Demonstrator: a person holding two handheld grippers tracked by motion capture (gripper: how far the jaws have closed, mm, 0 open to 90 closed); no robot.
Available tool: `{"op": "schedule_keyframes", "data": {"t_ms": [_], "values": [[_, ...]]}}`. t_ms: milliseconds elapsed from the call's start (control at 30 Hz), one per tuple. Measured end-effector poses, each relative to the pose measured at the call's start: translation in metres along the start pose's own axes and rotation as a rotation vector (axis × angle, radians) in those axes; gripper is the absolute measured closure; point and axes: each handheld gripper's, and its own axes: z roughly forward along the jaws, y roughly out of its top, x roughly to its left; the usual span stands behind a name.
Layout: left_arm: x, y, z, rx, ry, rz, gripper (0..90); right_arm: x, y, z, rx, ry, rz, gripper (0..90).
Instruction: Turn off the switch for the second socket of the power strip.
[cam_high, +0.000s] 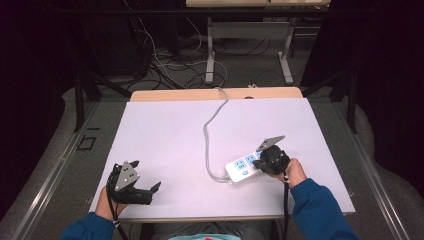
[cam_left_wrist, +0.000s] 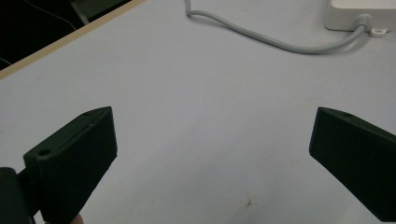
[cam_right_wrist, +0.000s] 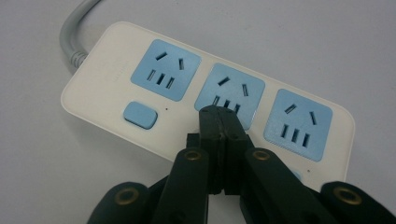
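Fingers of the right gripper (cam_right_wrist: 219, 116) are pressed together with nothing between them, their joined tips hovering at or just over the middle blue socket of the white power strip (cam_right_wrist: 112, 70); whether they actually touch it I cannot tell. At the lower left of the high view, the left gripper (cam_high: 145, 192) has its fingers (cam_left_wrist: 74, 158) spread wide over bare tabletop (cam_high: 165, 130), well apart from the strip.

The strip lies at the lower right of centre in the high view (cam_high: 240, 169), with its grey cord (cam_high: 207, 132) running up towards the far edge of the tabletop. The tips seem to be aiming at one of the strip's blue switch buttons (cam_right_wrist: 139, 114). As I judge it, the risk is that the closed tips land on a socket face instead of a button, or press off-centre so the light strip slides or tips, since nothing pins it down. The cord could also tug it askew.

In the right gripper view the sockets, their slots and the button at the left end are plain, which the high view leaves too small to read. From above, the high view gives both hands and the cord's full run, while the left gripper view catches the strip's corner (cam_left_wrist: 355, 16) at the upper right.
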Motion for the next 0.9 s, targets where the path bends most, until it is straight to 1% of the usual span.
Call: {"op": "schedule_keyframes", "data": {"t_ms": [67, 433, 500, 533, 600, 633, 667, 700, 733, 767, 800, 833, 867, 900], "values": [[0.0000, 0.0000, 0.0001, -0.001, 0.000, -0.002, 0.9, 0.0001, 0.0003, -0.0003, 0.007, 0.002, -0.002, 90.0], [-0.0001, 0.0000, 0.0001, -0.001, 0.000, -0.001, 0.9, 0.0006, 0.0002, 0.0001, 0.002, -0.001, 0.000, 90.0], [0.0002, 0.0001, 0.0000, 0.000, -0.001, 0.003, 0.9, 0.0007, 0.0000, 0.0007, -0.006, -0.003, 0.000, 90.0], [0.0000, 0.0000, 0.0000, 0.000, 0.000, 0.000, 0.9, -0.0004, 0.0004, 0.0006, -0.004, -0.002, -0.015, 90.0], [0.0000, 0.0000, 0.0001, 0.000, 0.001, -0.001, 1.0, -0.0002, 0.0005, 0.0004, 0.001, 0.000, -0.013, 90.0], [0.0000, 0.0000, 0.0001, 0.000, 0.001, -0.001, 1.0, 0.0006, 0.0003, 0.0002, 0.003, -0.001, -0.003, 90.0], [0.0000, 0.0000, 0.0001, 0.000, 0.001, 0.000, 1.0, -0.0004, 0.0005, 0.0005, -0.001, 0.000, -0.014, 90.0], [0.0000, 0.0000, 0.0001, 0.000, 0.001, -0.001, 0.9, -0.0005, 0.0005, 0.0005, -0.001, -0.001, -0.016, 90.0], [0.0000, 0.0000, 0.0001, 0.000, 0.001, -0.001, 1.0, 0.0005, 0.0007, -0.0009, 0.016, -0.001, -0.003, 90.0], [0.0000, 0.0000, 0.0000, 0.001, 0.001, 0.000, 1.0, 0.0000, 0.0005, -0.0007, 0.018, 0.003, -0.013, 90.0], [0.0000, 0.0000, 0.0000, 0.000, 0.001, 0.000, 0.9, 0.0005, 0.0003, 0.0005, 0.010, -0.004, -0.010, 90.0], [0.0000, 0.0000, 0.0000, 0.000, 0.001, 0.000, 0.9, 0.0003, 0.0006, -0.0002, 0.020, 0.002, -0.008, 90.0], [0.0000, 0.0000, 0.0000, 0.001, 0.001, 0.000, 0.9, 0.0002, 0.0004, -0.0004, 0.019, 0.000, -0.007, 90.0], [0.0000, 0.0000, 0.0000, 0.000, 0.000, 0.000, 0.9, 0.0016, 0.0001, -0.0009, 0.026, 0.000, 0.015, 90.0]]}}
